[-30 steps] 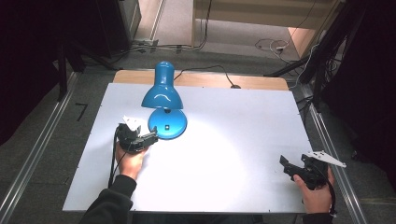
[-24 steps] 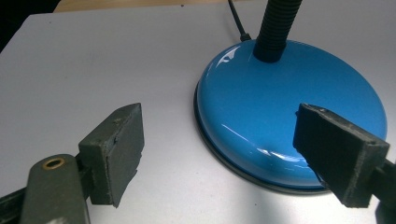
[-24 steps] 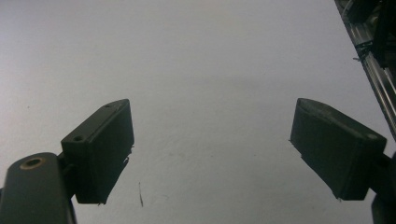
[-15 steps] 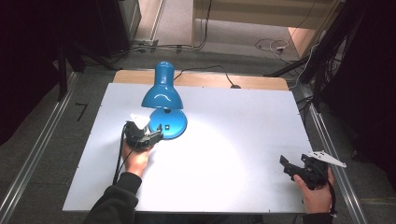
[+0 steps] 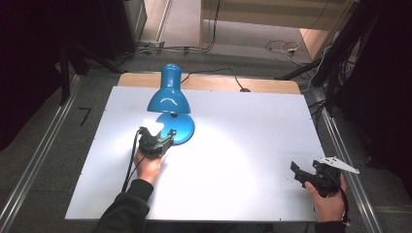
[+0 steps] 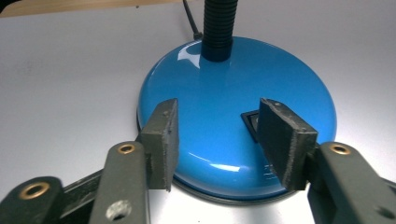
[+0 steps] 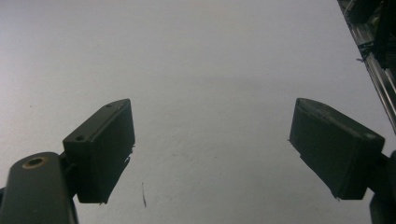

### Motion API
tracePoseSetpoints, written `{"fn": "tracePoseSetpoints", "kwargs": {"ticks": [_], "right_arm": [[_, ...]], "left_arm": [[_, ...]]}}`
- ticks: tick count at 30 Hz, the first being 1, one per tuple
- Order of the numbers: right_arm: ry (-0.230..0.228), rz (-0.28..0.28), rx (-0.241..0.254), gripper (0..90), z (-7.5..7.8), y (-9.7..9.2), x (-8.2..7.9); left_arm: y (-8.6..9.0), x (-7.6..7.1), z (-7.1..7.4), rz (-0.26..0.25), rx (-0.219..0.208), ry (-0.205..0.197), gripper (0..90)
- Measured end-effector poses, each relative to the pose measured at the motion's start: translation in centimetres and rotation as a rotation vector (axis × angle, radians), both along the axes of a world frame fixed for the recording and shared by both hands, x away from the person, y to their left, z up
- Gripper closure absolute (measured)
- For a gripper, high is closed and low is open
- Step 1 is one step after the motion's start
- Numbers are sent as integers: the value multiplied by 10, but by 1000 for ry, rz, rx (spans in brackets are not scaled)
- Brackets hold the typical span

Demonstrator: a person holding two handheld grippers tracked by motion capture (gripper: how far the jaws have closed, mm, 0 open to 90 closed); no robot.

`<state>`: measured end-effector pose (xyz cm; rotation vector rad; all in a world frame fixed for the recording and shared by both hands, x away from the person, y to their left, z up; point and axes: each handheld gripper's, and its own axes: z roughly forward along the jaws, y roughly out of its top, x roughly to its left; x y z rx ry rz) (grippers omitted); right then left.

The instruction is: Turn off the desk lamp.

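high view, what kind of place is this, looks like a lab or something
Probably a lab or recording workspace, not a home. A white table stands between metal rails, loose cables lie on the floor behind, and a lit blue desk lamp is the lone prop.

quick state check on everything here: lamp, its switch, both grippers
blue desk lamp: upright on the table, lit, shade aimed down
lamp base: flat on the table, between the left gripper's jaws but not clamped
rocker switch: on the base, partly hidden by a jaw, position unclear
left gripper: open, over the base
right gripper: open, holding nothing
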<state>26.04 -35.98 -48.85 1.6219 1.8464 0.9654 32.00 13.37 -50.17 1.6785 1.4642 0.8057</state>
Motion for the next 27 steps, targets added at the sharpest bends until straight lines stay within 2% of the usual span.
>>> {"fn": "tracePoseSetpoints", "kwargs": {"ticks": [1,4,5,7,8,12,17,27], "right_arm": [[-1,4,-2,129,0,0,0],[-1,0,-4,130,0,-1,0],[-1,0,-4,130,0,-1,0],[-1,-2,-2,130,0,-1,0],[-1,-2,-1,130,0,-1,0],[-3,2,-1,130,0,-1,0],[-2,1,3,130,0,-1,0],[-4,1,7,131,1,-2,0]], "left_arm": [[-1,0,0,-2,-4,-3,561],[-3,1,-1,-17,-10,-4,651],[-4,1,-1,-21,-12,-4,651],[-4,1,-2,-29,-17,-4,716],[-5,2,-2,-41,-21,0,780],[-7,3,-2,-55,-31,0,886],[-11,5,-1,-71,-34,-4,900],[-13,9,-2,-63,-46,4,900]]}}
